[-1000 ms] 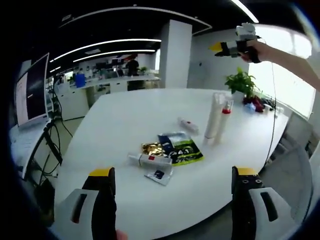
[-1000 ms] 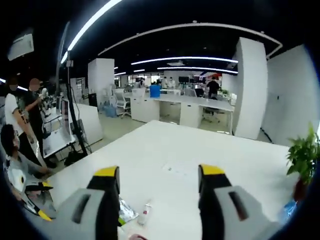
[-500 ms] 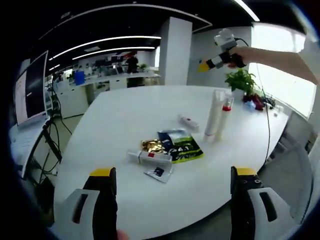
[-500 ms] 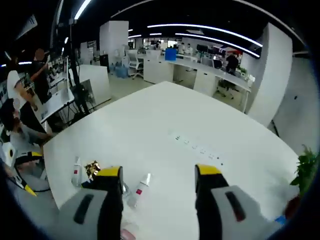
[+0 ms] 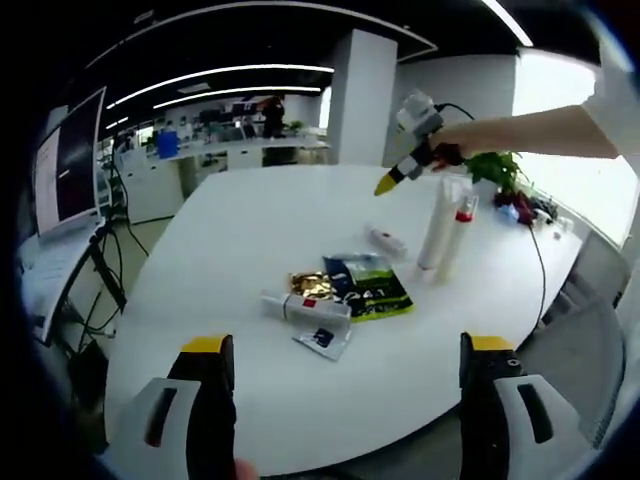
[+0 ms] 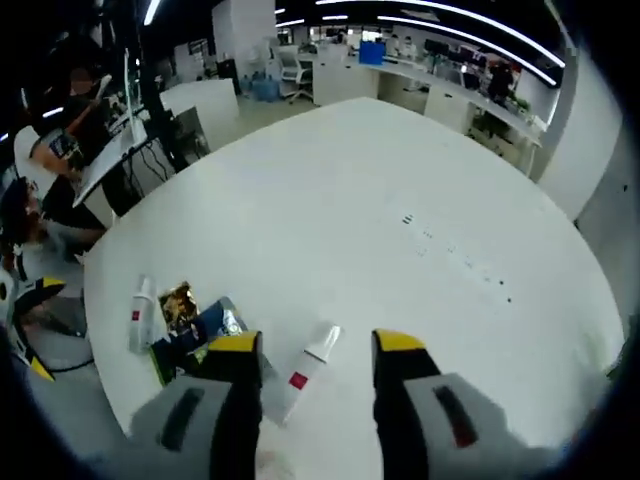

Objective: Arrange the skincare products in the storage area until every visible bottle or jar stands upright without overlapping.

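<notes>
In the left gripper view my left gripper (image 5: 340,415) stands with its jaws spread wide, nothing between them, well short of the products and above the near edge of the white table (image 5: 250,250); in the right gripper view my right gripper (image 6: 315,400) has its jaws parted to a moderate gap, nothing clamped, hanging above the table with a small white tube (image 6: 308,366) lying flat in the gap beneath them; whether the jaws touch that tube I cannot tell.

In the left gripper view the right gripper (image 5: 415,140) enters from the right at the end of an outstretched arm (image 5: 540,130), above and just behind two tall white bottles (image 5: 440,225) that stand upright close together, one with a red band near its top; the small white tube (image 5: 385,240) lies flat to the left of them.

Nearer to me a white tube with a red mark (image 5: 303,306) lies on its side, touching a gold foil packet (image 5: 306,283) and a dark green-and-blue sachet (image 5: 365,286); a small white sachet with a dark patch (image 5: 322,340) lies just in front; printing on the sachets and tubes is too small to read.
</notes>
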Tool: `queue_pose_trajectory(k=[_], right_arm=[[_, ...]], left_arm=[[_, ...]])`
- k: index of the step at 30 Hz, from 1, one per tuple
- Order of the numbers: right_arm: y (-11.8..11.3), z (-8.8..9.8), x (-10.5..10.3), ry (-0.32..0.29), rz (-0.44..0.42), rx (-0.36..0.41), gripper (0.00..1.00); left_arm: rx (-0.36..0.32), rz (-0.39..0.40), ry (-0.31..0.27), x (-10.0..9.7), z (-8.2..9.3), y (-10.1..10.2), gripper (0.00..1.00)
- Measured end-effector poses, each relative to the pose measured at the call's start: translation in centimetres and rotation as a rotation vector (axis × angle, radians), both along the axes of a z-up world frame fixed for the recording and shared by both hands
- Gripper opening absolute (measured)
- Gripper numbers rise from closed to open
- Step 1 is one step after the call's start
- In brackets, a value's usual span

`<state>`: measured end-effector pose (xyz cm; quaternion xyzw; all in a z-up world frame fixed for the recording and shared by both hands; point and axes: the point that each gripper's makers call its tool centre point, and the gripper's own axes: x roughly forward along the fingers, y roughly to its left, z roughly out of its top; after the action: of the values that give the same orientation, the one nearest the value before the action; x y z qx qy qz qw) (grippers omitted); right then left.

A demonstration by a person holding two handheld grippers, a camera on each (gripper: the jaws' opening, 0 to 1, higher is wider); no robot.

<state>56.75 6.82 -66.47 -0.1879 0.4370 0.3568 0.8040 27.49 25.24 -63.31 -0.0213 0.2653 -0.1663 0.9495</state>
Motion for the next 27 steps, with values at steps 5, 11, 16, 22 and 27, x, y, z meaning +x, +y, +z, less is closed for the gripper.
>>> queue_pose_trajectory(k=[5, 11, 16, 22, 27], right_arm=[[-0.7, -3.9, -0.8, 0.1, -0.032, -0.086, 0.37], [-0.5, -5.5, -1.1, 0.136, -0.042, -0.131, 0.36], [-0.6, -6.9, -1.4, 0.163, -0.04, -0.168, 0.31], [-0.8, -7.3, -1.9, 0.18, -0.047, -0.178, 0.27], [-1.8, -8.3, -1.9, 0.183, 0.0, -0.249, 0.21]], left_arm=[[-0.001, 0.011, 0.013, 0.0, -0.3, 0.2, 0.91], [-0.003, 0.021, 0.024, 0.1, -0.5, 0.4, 0.9], [-0.002, 0.024, 0.031, 0.1, -0.6, 0.4, 0.9], [-0.002, 0.023, 0.037, 0.0, -0.7, 0.4, 0.9], [0.001, 0.02, 0.039, -0.1, -0.6, 0.4, 0.89]])
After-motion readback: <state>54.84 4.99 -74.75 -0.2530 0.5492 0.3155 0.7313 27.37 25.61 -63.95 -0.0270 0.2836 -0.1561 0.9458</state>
